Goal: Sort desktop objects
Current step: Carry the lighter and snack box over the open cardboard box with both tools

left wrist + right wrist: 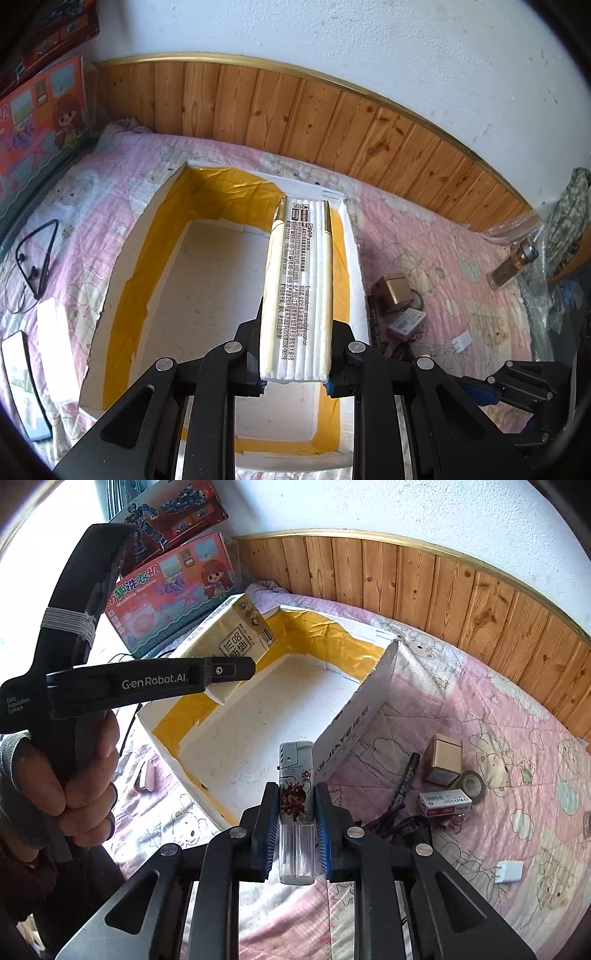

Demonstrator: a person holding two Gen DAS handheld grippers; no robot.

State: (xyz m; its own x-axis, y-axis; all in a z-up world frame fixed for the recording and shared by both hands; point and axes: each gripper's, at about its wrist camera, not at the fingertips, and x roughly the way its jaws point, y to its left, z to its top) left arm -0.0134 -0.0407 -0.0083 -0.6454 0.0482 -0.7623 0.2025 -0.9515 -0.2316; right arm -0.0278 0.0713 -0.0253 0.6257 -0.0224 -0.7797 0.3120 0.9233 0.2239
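My left gripper (pixel 295 354) is shut on a cream tissue pack (pixel 299 280) and holds it above the open white box (pixel 125 236) with yellow tape inside. In the right wrist view the left gripper (pixel 221 672) holds the pack (pixel 236 635) over the box's far left corner. My right gripper (pixel 297 819) is shut on a printed lighter (pixel 295 786), at the near right edge of the box (pixel 354 720).
On the pink quilt to the right lie a small brown box (pixel 443 757), a tape roll (pixel 471 782), a staples box (pixel 445 801), a pen (pixel 406 779) and a white charger (pixel 511 871). Earphones (pixel 33 258) and a phone (pixel 26 387) lie left. Toy boxes (pixel 173 590) lean on the wall.
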